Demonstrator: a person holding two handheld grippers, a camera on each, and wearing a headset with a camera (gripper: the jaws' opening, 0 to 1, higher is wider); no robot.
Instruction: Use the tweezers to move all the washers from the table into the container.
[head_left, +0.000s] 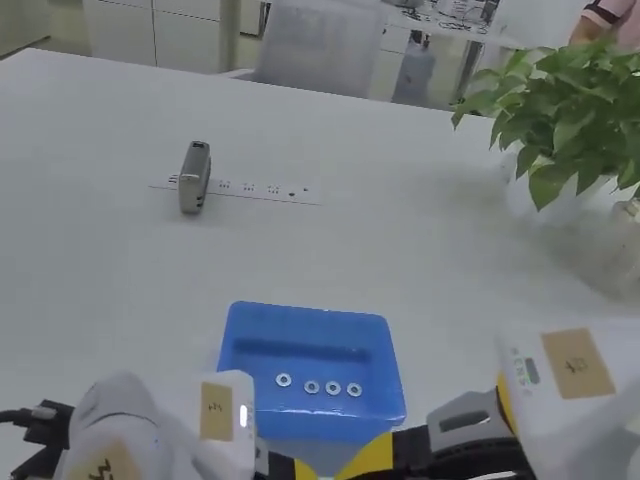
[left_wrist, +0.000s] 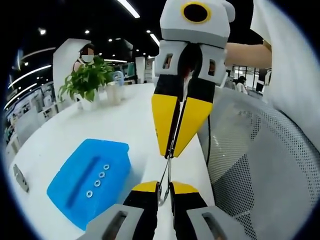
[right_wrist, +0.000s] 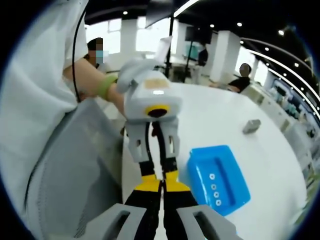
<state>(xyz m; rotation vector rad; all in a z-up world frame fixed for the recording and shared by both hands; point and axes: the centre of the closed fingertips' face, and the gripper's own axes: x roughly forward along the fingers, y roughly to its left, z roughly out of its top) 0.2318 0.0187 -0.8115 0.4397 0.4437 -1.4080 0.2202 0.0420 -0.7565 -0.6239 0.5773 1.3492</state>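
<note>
the two claws meet tip to tip over the near edge of the white tabletop (head_left: 400, 230), with the tweezers (left_wrist: 166, 172) between them. in the left gripper view the left claw (left_wrist: 165, 189) is clenched on the rounded end of the tweezers. a thin strip of metal shows in the narrow slot between its yellow-tipped jaws. the right claw (right_wrist: 162, 185) faces it from above in that view, and its jaws are pinched together on the other end of the same tweezers. in the right gripper view the jaws are pressed against each other, and the tweezers are too thin to make out there.

the blue container (head_left: 300, 335) sits on the tabletop just beyond the claws, apart from both. in the head view it lies between them. four washers (head_left: 312, 387) lie in a short row on its floor, near the front wall, well clear of the tweezer tips.

farther back a small grey block (head_left: 195, 177) stands on the tabletop, and a leafy plant (head_left: 570, 110) stands at the right.
</note>
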